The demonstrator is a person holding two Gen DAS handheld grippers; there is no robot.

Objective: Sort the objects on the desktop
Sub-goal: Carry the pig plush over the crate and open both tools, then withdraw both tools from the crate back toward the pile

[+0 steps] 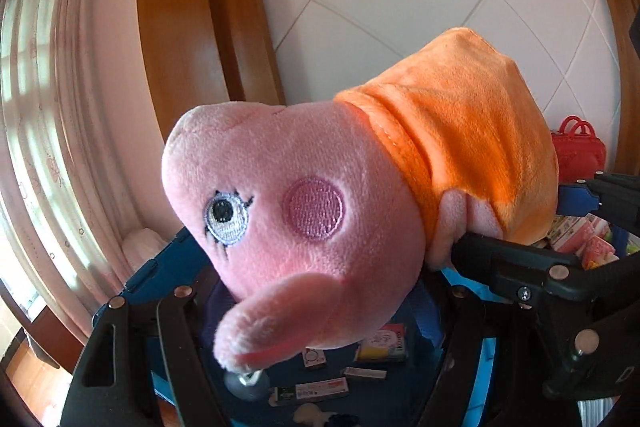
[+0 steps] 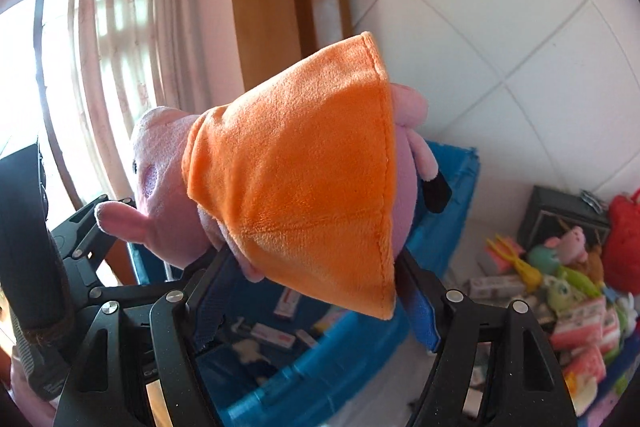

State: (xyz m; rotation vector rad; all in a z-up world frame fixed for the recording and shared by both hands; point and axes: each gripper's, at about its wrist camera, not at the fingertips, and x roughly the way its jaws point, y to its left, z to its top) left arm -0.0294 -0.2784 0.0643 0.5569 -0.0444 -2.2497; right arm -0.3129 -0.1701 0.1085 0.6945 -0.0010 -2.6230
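A pink plush pig in an orange dress (image 1: 320,195) is held up in the air above a blue bin (image 1: 160,271). My left gripper (image 1: 328,307) grips its head end. My right gripper (image 2: 316,275) is shut on the orange dress (image 2: 304,179), with blue-padded fingers (image 2: 420,311) on either side. The right gripper's black finger also shows in the left wrist view (image 1: 504,259), pressing the pig's body. The left gripper shows at the left of the right wrist view (image 2: 92,227), by the pig's ear.
The blue bin (image 2: 320,371) below holds several small boxes (image 1: 380,343) and erasers. At the right lies a pile of toys and packets (image 2: 580,307), a red bag (image 1: 576,147) and a dark box (image 2: 560,219). A tiled wall and a curtained window stand behind.
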